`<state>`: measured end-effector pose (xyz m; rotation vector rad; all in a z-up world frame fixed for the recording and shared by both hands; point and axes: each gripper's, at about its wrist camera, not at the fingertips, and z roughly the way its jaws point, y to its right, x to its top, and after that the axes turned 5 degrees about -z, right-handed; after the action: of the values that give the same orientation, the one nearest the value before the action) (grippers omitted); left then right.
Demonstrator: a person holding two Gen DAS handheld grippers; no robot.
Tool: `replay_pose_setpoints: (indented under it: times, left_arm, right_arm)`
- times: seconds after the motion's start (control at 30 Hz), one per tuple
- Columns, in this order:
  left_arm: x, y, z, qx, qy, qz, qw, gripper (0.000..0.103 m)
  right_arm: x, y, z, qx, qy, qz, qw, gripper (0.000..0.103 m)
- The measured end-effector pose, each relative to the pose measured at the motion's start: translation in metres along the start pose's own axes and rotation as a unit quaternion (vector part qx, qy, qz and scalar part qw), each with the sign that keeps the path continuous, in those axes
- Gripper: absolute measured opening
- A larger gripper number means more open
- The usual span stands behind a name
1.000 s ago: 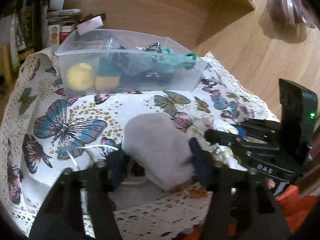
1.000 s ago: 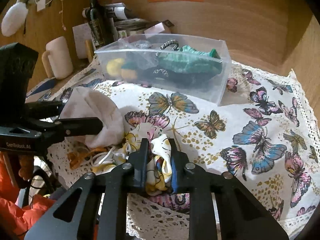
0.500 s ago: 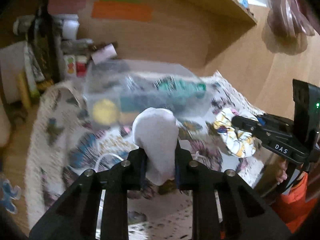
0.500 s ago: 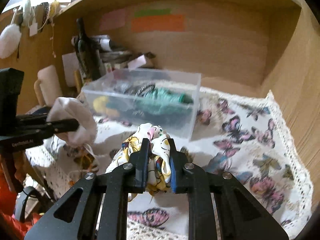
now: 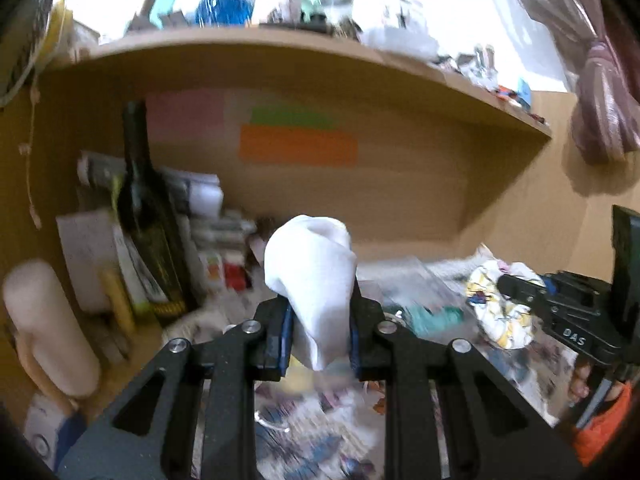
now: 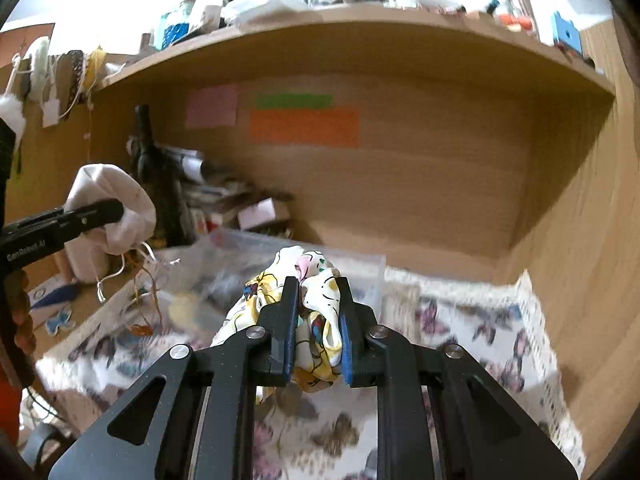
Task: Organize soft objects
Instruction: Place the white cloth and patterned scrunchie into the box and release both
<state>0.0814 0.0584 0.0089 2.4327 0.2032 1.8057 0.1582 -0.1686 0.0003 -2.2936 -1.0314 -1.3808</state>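
My left gripper (image 5: 320,304) is shut on a white cloth pouch (image 5: 312,272) and holds it up in the air; the pouch also shows in the right wrist view (image 6: 116,208), with strings hanging under it. My right gripper (image 6: 318,288) is shut on a yellow-and-white patterned scrunchie (image 6: 316,320), also lifted; it shows in the left wrist view (image 5: 500,308). A clear plastic box (image 6: 248,276) with soft items stands on the butterfly cloth (image 6: 480,328), blurred, below and beyond both grippers.
A dark bottle (image 5: 144,216), papers and small boxes stand at the back left under a wooden shelf (image 5: 280,56). A white candle-like cylinder (image 5: 44,328) stands at left. The wooden side wall (image 6: 580,220) closes the right.
Both grippers have risen well above the table with their items and tilted up, so the shelf now fills the views. The left gripper closed on the pouch a second ago.
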Motion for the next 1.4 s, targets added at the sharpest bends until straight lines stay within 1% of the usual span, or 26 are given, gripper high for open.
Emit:
replay_pose_setpoints:
  times: [0.1, 0.2, 0.37, 0.47, 0.6, 0.77, 0.83, 0.9, 0.97, 1.03, 1.07, 1.1, 1.2, 1.23, 1.3, 1.4]
  left_arm:
    - [0.006, -0.001, 0.009, 0.023, 0.019, 0.007, 0.9995, 0.022]
    - [0.008, -0.004, 0.027, 0.031, 0.013, 0.008, 0.9994, 0.022]
    - [-0.002, -0.009, 0.063, 0.042, -0.025, 0.014, 0.9987, 0.022]
    - [-0.013, -0.012, 0.086, 0.035, -0.06, 0.013, 0.9975, 0.022]
    - [-0.03, -0.007, 0.113, 0.024, -0.101, 0.021, 0.9943, 0.022]
    - [-0.042, 0.002, 0.126, 0.025, -0.124, 0.044, 0.991, 0.025]
    - [-0.045, 0.002, 0.128, 0.025, -0.131, 0.045, 0.9901, 0.028]
    - [-0.045, 0.002, 0.127, 0.029, -0.133, 0.046, 0.9896, 0.034]
    - [-0.044, 0.001, 0.124, 0.03, -0.134, 0.049, 0.9893, 0.038]
    - [-0.041, 0.004, 0.118, 0.026, -0.134, 0.049, 0.9894, 0.043]
    - [-0.039, 0.004, 0.115, 0.022, -0.133, 0.049, 0.9896, 0.048]
    - [-0.038, 0.006, 0.11, 0.021, -0.129, 0.051, 0.9901, 0.054]
    - [-0.033, 0.011, 0.094, 0.023, -0.108, 0.06, 0.9921, 0.065]
    - [-0.031, 0.013, 0.088, 0.025, -0.1, 0.062, 0.9927, 0.065]
    - [-0.027, 0.016, 0.076, 0.024, -0.085, 0.061, 0.9942, 0.071]
    - [-0.022, 0.019, 0.059, 0.015, -0.069, 0.052, 0.9962, 0.076]
  right_arm:
    - [0.012, 0.001, 0.009, -0.014, 0.01, -0.006, 1.0, 0.016]
    - [0.018, 0.003, 0.022, -0.034, 0.009, -0.016, 0.999, 0.016]
    - [0.014, 0.01, 0.051, -0.039, -0.022, -0.014, 0.999, 0.016]
    - [0.01, 0.011, 0.071, -0.038, -0.047, -0.014, 0.998, 0.016]
    - [0.001, 0.011, 0.097, -0.019, -0.082, -0.007, 0.996, 0.016]
    - [-0.013, 0.003, 0.123, 0.013, -0.125, -0.01, 0.992, 0.016]
    - [-0.017, -0.002, 0.127, 0.018, -0.135, -0.021, 0.99, 0.017]
    - [-0.018, -0.005, 0.125, 0.013, -0.134, -0.032, 0.99, 0.021]
    - [-0.016, -0.006, 0.119, 0.008, -0.126, -0.036, 0.991, 0.03]
    - [-0.014, -0.006, 0.114, 0.006, -0.117, -0.032, 0.993, 0.042]
    - [-0.012, -0.005, 0.11, 0.006, -0.112, -0.03, 0.993, 0.044]
    - [-0.011, -0.004, 0.105, 0.006, -0.107, -0.026, 0.994, 0.046]
    - [-0.008, 0.0, 0.094, 0.008, -0.096, -0.018, 0.995, 0.05]
    - [-0.007, 0.001, 0.087, 0.01, -0.09, -0.013, 0.996, 0.053]
    - [-0.004, 0.002, 0.075, 0.012, -0.076, -0.01, 0.997, 0.056]
    - [0.0, -0.001, 0.058, 0.015, -0.055, -0.012, 0.998, 0.058]
